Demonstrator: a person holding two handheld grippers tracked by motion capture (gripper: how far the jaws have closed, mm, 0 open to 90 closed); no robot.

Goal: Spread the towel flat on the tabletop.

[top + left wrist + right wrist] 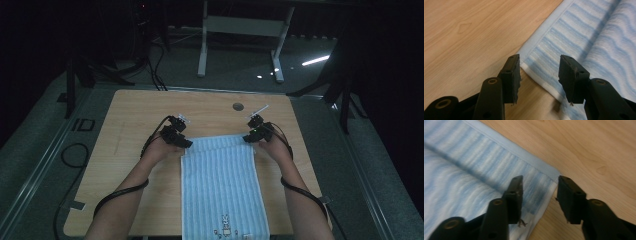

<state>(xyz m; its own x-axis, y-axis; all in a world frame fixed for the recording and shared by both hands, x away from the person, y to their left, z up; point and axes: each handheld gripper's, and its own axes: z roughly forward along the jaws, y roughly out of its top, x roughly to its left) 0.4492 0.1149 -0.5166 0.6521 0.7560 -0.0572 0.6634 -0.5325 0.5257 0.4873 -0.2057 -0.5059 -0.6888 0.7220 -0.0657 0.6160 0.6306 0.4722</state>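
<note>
On the table (125, 150) a striped blue towel (222, 185) lay flat, running from centre toward six o'clock. The left gripper (186, 143) stood spread over its ten-o'clock corner, the right gripper (248, 139) spread over its two-o'clock corner, neither pinching the cloth.

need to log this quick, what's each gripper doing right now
left gripper: open, astride a far corner of the towel
right gripper: open, astride the other far corner

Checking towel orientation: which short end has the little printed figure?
The near end of the towel, at the table edge by the person; the far end between both grippers is plain stripes.
</note>
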